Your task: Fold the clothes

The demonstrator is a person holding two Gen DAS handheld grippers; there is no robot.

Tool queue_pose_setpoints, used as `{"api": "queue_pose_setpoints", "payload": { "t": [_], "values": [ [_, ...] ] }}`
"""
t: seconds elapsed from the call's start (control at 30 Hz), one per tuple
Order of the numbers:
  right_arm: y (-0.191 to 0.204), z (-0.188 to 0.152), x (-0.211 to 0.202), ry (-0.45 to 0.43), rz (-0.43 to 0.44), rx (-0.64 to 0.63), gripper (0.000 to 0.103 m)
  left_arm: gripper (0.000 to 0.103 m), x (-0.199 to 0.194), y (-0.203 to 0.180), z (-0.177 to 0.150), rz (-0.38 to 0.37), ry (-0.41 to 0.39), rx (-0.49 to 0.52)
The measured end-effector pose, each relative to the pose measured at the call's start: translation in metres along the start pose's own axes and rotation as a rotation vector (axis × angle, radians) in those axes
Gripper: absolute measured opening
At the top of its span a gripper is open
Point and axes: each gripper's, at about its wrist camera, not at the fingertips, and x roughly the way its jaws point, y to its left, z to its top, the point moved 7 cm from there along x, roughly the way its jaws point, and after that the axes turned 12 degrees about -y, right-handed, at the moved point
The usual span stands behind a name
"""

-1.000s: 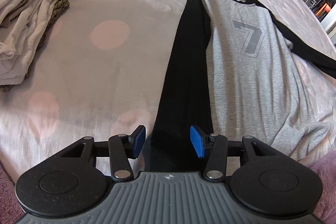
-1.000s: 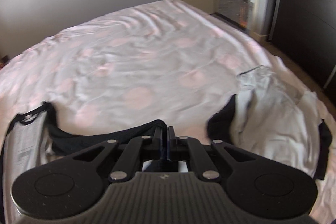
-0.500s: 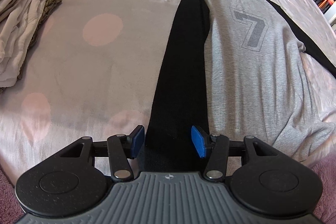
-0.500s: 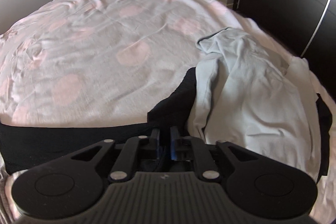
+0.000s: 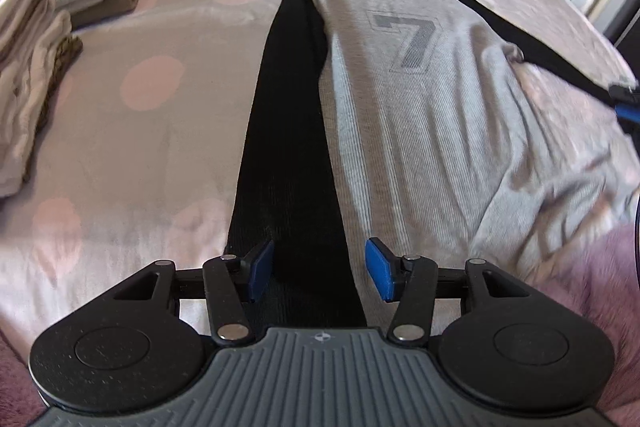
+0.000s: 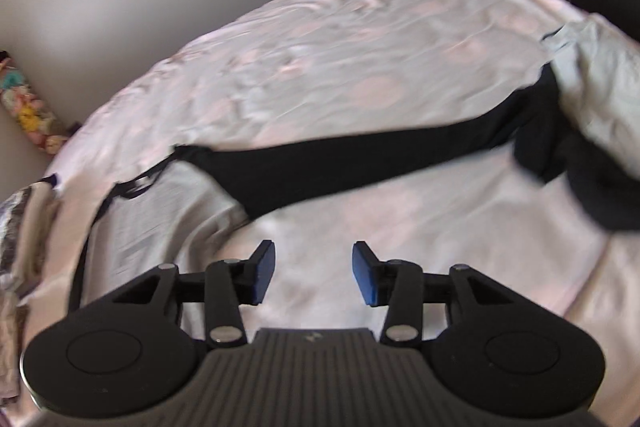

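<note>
Currently, the left gripper point(image 5: 319, 269) has its fingers point(image 5: 378, 269) spread wide, with the black sleeve point(image 5: 286, 131) of the grey shirt point(image 5: 420, 115) lying flat on the bed point(image 5: 160, 131) between them. Right gripper point(image 6: 313, 271): fingers wide, holding nothing; the other sleeve point(image 6: 360, 159) lies ahead of them, apart.
</note>
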Motion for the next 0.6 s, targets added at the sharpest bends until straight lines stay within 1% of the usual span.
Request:
{"api": "queue_pose_setpoints", "payload": {
  "t": [0.07, 0.13, 0.27, 0.33, 0.37, 0.4, 0.43, 0.47, 0.53, 0.6],
  "values": [
    [0.013, -0.014, -0.003, -0.003, 0.020, 0.048, 0.047, 0.048, -0.005, -0.003, -0.004, 0.006, -0.007, 0.028],
    [0.021, -0.023, -0.005, -0.024, 0.025, 0.055, 0.047, 0.048, -0.010, -0.004, -0.007, 0.008, -0.022, 0.043],
    [0.033, -0.029, -0.005, -0.061, 0.005, -0.031, 0.054, 0.048, -0.019, -0.010, -0.005, 0.031, -0.084, 0.090],
    [0.033, -0.031, -0.002, -0.046, 0.007, -0.042, 0.055, 0.048, -0.023, -0.016, -0.003, 0.028, -0.105, 0.117],
    [0.033, -0.032, -0.001, -0.038, 0.007, -0.047, 0.056, 0.048, -0.022, -0.019, -0.004, 0.023, -0.103, 0.126],
    [0.034, -0.033, -0.001, -0.032, 0.012, -0.060, 0.057, 0.045, -0.021, -0.022, -0.006, 0.019, -0.098, 0.133],
    [0.037, -0.035, -0.001, -0.027, 0.021, -0.078, 0.062, 0.042, -0.020, -0.025, -0.007, 0.015, -0.093, 0.141],
    [0.039, -0.036, -0.002, -0.021, 0.029, -0.096, 0.064, 0.038, -0.018, -0.026, -0.009, 0.018, -0.084, 0.148],
    [0.043, -0.039, -0.002, -0.011, 0.046, -0.131, 0.064, 0.034, -0.014, -0.025, -0.014, 0.033, -0.075, 0.156],
    [0.052, -0.045, -0.001, 0.005, 0.064, -0.189, 0.067, 0.030, -0.014, -0.023, -0.015, 0.046, -0.083, 0.171]
  ]
}}
